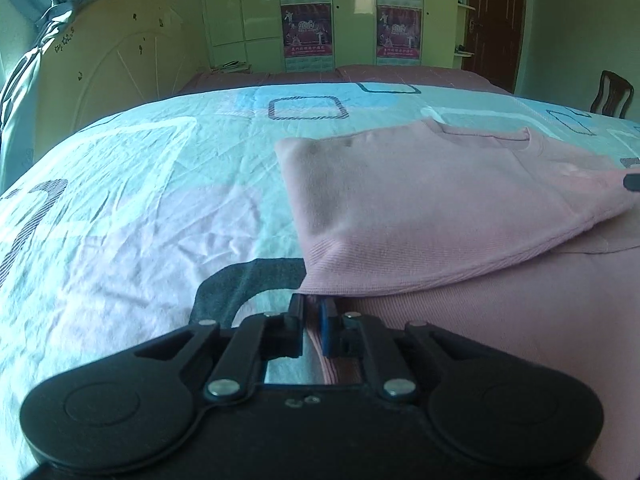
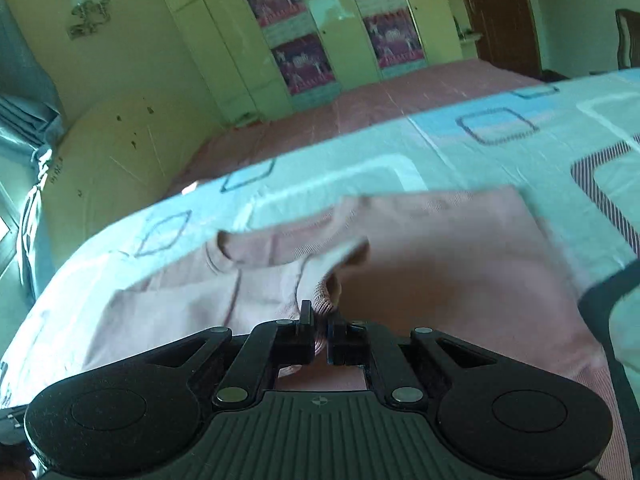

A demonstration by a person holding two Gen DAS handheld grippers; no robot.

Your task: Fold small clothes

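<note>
A pink sweater (image 1: 420, 200) lies flat on the patterned bedsheet (image 1: 140, 200), with one part folded over its body. In the left wrist view my left gripper (image 1: 313, 312) is at the sweater's near left corner, shut on its ribbed bottom edge. In the right wrist view the same sweater (image 2: 460, 248) is spread ahead, neckline (image 2: 224, 248) to the left. My right gripper (image 2: 320, 320) is shut on a raised ribbed fold of the pink fabric, which bunches up between its fingers. This view is blurred.
The sheet's far edge meets a pink bedcover (image 1: 400, 74). Behind it stands a wardrobe with posters (image 1: 308, 28). A cream headboard (image 1: 120, 64) and a blue curtain (image 1: 36, 40) are to the left. A wooden chair (image 1: 612, 94) and a dark door (image 1: 496, 20) are at the right.
</note>
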